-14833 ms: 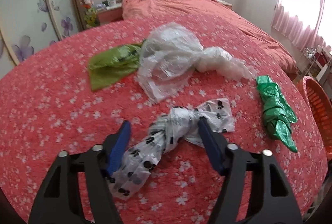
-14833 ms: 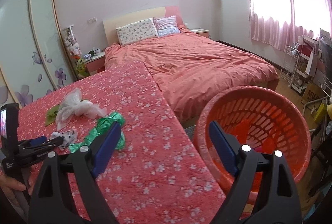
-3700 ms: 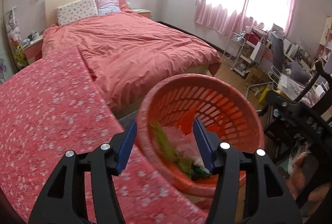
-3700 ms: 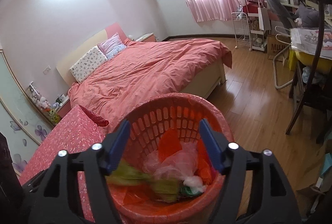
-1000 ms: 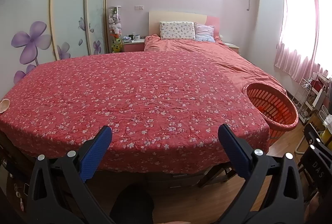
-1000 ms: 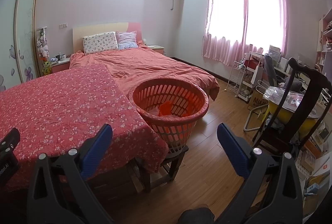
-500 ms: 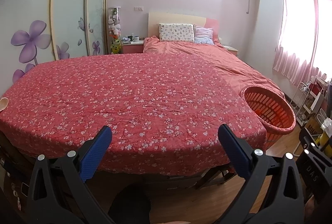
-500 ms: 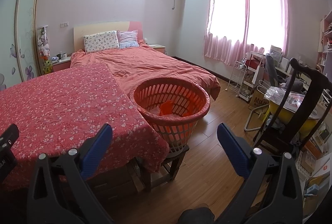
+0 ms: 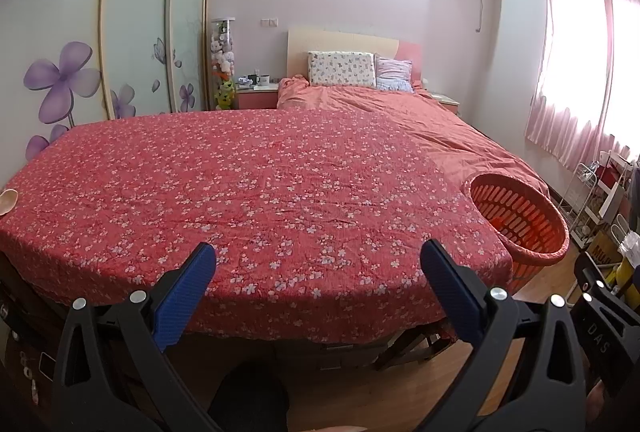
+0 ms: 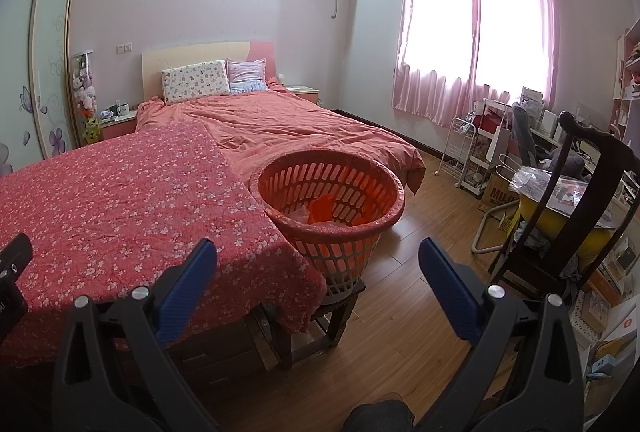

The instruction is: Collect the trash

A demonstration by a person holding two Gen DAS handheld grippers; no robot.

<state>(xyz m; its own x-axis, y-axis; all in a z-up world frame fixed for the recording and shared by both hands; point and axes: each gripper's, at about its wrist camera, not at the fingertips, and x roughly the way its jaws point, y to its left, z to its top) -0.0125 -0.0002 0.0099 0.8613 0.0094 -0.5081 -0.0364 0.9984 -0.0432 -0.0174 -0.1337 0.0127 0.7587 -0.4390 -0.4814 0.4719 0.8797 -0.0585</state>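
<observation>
Bags that were scattered on the flowered cloth are all gone from it now, and I've backed off from the table

Both my grippers, left gripper (image 9: 318, 266) and right gripper (image 10: 318, 264), hang spread wide with nothing between the blue pads, held low in front of the table edge (image 9: 280, 316) since there's nothing left to grab. The trash (image 10: 320, 210) sits down inside the orange basket (image 10: 394, 210), which is perched on a little wooden stool (image 10: 340, 306) just beside the table's right corner, so dropping stuff in took only a short swing. From the left wrist view the red tablecloth (image 9: 248, 184) looks bare. I'd say the collecting is basically done
</observation>
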